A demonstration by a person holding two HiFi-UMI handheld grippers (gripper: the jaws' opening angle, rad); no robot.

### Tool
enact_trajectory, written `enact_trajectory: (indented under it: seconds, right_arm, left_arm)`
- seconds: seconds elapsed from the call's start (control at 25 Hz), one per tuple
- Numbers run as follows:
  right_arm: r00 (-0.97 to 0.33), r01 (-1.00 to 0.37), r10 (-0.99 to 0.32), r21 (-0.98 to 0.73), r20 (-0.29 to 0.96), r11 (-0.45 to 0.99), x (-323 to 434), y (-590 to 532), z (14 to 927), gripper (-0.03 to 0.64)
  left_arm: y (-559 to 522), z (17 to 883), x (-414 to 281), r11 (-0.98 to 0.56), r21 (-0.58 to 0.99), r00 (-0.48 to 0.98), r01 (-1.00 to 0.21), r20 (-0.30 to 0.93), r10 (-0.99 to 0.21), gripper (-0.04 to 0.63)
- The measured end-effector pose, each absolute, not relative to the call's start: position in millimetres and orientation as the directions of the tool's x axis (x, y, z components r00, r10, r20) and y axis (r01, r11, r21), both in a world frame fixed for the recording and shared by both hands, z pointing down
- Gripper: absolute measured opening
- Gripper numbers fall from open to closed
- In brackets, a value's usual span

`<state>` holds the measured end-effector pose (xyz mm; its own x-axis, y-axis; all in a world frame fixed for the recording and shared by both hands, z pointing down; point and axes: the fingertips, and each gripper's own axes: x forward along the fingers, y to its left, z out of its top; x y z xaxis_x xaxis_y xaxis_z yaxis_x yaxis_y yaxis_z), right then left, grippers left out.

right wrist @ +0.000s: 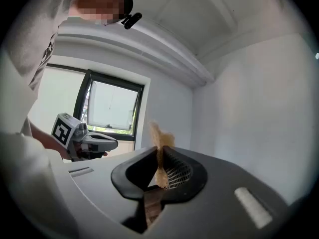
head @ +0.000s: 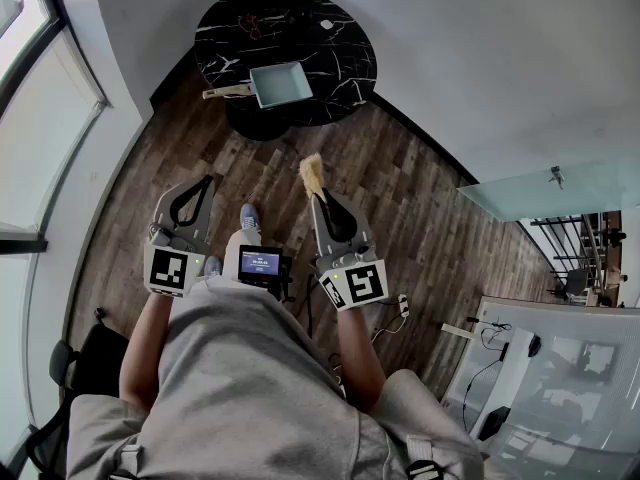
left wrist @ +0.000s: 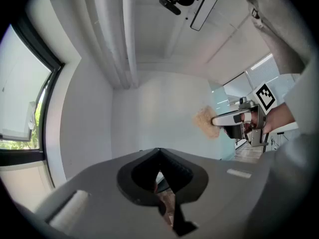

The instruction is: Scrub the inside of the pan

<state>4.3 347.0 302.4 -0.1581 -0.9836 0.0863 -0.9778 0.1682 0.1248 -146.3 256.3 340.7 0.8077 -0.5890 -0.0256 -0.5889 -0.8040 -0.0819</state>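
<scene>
The right gripper [head: 320,200] clamps a tan scrubbing pad [head: 312,175], ready for the pan [head: 281,84] on the black bench [head: 340,53] well ahead. The left gripper [head: 205,183] is closed, empty.

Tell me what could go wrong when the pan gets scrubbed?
The tan scrubber is pinched only near one end in the right gripper, so it might bend or slip out when pressed. The pan sits loose on the black table. The left gripper is shut and empty, far from the handle, so the pan could slide.
</scene>
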Motion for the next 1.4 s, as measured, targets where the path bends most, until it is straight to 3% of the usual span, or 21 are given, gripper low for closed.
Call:
enact_trajectory:
  seconds: [0.56,1.08,1.24,1.4]
  right_arm:
    - [-0.161,-0.982,-0.977,0.074,0.141,0.173,60,288,328,0.055]
    - [-0.178,-0.983,-0.941,0.001,0.288,0.186,196,172,379,0.054]
    - [-0.223,-0.967,-0.905,0.038,0.363,0.254,231,136,393,0.054]
    - [-0.263,-0.908,-0.85,0.181,0.457,0.378,251,99,411,0.055]
  left_arm:
    - [200,357,-89,-0.82,-0.084,0.821,-0.566,0.031,-0.57,-0.005]
    - [122,380,3,-0.822,-0.092,0.805,-0.562,0.167,-0.57,-0.005]
    - [100,385,24,-0.808,-0.097,0.78,-0.581,0.217,-0.586,-0.005]
    - [82,393,32,-0.786,-0.101,0.746,-0.61,0.262,-0.613,-0.005]
